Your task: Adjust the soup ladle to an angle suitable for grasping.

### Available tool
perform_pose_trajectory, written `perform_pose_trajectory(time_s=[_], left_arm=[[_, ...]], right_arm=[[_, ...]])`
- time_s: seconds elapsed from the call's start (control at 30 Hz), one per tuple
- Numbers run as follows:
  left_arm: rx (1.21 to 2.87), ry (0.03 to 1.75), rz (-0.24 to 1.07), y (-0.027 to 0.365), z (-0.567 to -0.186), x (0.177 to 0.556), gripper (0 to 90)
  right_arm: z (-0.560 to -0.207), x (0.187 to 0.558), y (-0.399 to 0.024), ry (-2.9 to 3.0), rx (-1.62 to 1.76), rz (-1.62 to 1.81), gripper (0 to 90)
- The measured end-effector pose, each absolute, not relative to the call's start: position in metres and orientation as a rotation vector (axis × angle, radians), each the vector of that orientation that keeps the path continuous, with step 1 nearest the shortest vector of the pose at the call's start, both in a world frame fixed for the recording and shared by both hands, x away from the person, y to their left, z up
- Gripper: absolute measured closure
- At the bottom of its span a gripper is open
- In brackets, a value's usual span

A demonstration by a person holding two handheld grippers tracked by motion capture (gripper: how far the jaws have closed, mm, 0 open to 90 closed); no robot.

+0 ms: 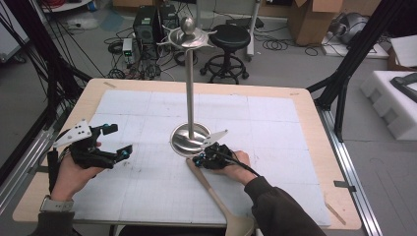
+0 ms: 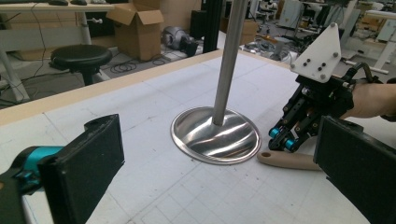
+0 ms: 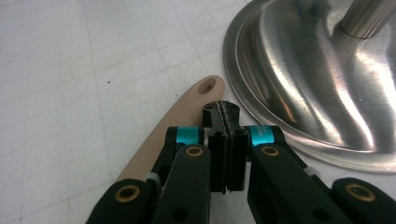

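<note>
Beside the glossy, polished metal stand base (image 3: 322, 88) lies a smooth, matt wooden spoon handle (image 3: 175, 130); black fingers (image 3: 226, 140) look matt plastic.

Wooden bench (image 1: 314, 147) wears a white gridded mat (image 1: 147, 187) (pencil-lined); on it, a steel stand (image 1: 190, 138) and wooden spoon (image 1: 216, 196).

Lab; cardboard boxes (image 1: 314, 17); cables (image 1: 125, 69)

Wooden spoon (image 1: 216, 196) bowl cut off at bottom edge; handle partly hidden under right gripper (image 1: 200, 160).
</note>
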State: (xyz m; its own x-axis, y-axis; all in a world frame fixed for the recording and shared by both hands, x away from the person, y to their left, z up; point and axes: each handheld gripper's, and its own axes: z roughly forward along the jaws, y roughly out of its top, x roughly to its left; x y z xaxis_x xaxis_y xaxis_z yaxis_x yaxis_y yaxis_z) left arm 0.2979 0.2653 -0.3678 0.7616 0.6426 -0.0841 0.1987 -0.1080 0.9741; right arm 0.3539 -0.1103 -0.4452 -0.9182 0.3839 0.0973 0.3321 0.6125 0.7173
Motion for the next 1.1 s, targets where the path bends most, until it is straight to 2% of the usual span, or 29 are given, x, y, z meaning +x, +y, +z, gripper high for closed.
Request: perform_pose_trajectory(time_s=[0.3, 0.47, 0.73, 1.1], left_arm=[[1.670, 0.675, 0.426, 0.265, -0.368, 0.298, 2.2], [1.671, 0.677, 0.425, 0.266, -0.368, 0.298, 2.2], [1.665, 0.679, 0.427, 0.267, -0.368, 0.297, 2.2], [1.658, 0.683, 0.430, 0.269, -0.367, 0.298, 2.2]], right_arm=[[-0.442, 0.352, -0.107, 2.760, 0.544, 1.179, 90.0], [-0.428, 0.346, -0.114, 2.720, 0.596, 1.201, 90.0], [-0.404, 0.308, -0.124, 2.739, 0.600, 1.195, 90.0], [-0.408, 0.267, -0.132, 2.839, 0.592, 1.115, 90.0]])
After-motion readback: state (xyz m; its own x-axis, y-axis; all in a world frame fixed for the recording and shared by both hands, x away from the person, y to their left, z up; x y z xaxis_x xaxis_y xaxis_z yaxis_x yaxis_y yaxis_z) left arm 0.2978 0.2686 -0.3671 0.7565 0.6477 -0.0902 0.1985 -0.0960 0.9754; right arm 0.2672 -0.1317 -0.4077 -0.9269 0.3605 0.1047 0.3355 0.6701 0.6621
